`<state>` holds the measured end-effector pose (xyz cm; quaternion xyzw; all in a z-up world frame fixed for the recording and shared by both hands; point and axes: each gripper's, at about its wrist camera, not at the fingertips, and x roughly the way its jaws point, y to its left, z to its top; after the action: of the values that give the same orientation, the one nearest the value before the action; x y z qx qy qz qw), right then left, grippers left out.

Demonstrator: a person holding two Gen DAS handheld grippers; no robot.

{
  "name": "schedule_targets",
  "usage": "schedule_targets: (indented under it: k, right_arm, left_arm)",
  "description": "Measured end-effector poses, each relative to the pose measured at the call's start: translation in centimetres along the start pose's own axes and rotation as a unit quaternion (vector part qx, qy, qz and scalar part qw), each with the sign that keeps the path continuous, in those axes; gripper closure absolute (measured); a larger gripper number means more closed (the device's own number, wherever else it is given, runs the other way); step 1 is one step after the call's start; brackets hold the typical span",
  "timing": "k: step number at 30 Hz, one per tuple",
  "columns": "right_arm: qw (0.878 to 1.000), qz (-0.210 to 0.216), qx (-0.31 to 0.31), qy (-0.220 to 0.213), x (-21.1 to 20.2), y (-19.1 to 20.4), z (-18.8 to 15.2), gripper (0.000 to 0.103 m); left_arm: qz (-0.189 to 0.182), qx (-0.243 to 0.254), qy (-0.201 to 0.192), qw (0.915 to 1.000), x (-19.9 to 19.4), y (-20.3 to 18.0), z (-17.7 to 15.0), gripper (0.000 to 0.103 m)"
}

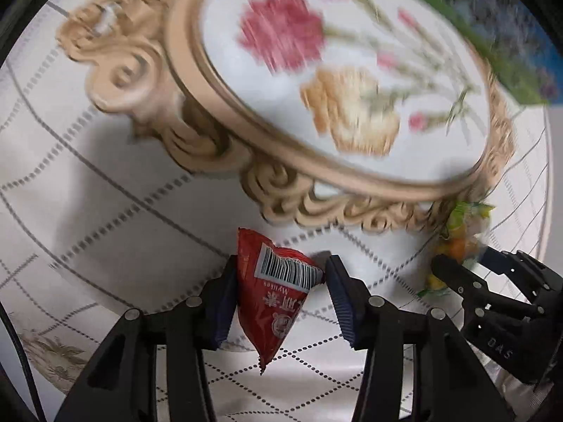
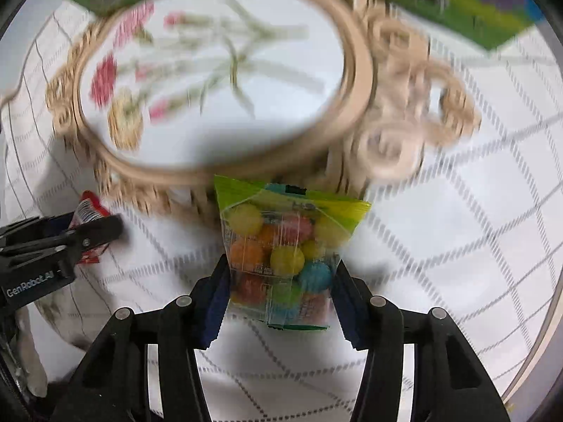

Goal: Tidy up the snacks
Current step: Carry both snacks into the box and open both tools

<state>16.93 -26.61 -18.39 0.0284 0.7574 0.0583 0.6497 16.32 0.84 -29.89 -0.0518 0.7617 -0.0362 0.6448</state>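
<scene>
The white quilted cloth with a grey stitched diamond grid (image 1: 105, 211) covers the tabletop and looks soft, so anything set on it will settle rather than slide. On it stands the oval tray with a carved beige scrollwork rim and a cross-stitch flower panel (image 1: 197, 70), the likely home for the snacks; it looks rigid, and its flat floor is bare. Behind it lies a green and blue printed sheet (image 2: 457, 3), blurred.

The clear plastic bag with a lime-green top, filled with round multicoloured candies (image 2: 281, 246), hangs in the right tool (image 2: 281, 281), just in front of the tray's near rim. Both pads press its lower sides, so the tool is gripping it. The bag should be light, but lumpy and crinkly: the hard balls shift inside the film, so a hold across the packed middle, as here, seems safer than one on the thin sealed edge, which could slip.

The small red foil snack packet with a white barcode panel (image 1: 278, 288) sits clamped in the left tool (image 1: 278, 281), lifted above the cloth and short of the tray. It looks very light, soft and slick; the foil buckles between the pads. A grip across its fuller body, not its tapering corner, ought to hold it.
</scene>
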Motion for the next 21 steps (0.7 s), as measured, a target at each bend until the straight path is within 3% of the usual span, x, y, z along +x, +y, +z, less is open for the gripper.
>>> schedule_targets:
  k: [5,12,17,21]
  right_arm:
    - [0.999,0.012,0.039,-0.013,0.9,-1.7,0.0,0.041]
    - [0.999,0.014,0.032,-0.037,-0.6,-1.9,-0.7,0.051]
    - [0.995,0.05,0.036,-0.075,-5.8,-3.4,-1.1,0.051]
    - [0.989,0.07,0.034,-0.128,-12.4,-4.8,-0.3,0.051]
  left_arm:
    - [0.024,0.017,-0.008,0.9995,1.1,-1.3,0.1,0.057]
    - [0.019,0.051,-0.026,0.9982,-0.9,-4.5,-0.5,0.06]
    - [-0.016,0.068,-0.068,0.9953,-5.9,-7.2,-0.1,0.06]
    - [-0.058,0.079,-0.116,0.9884,-12.3,-9.7,1.8,0.06]
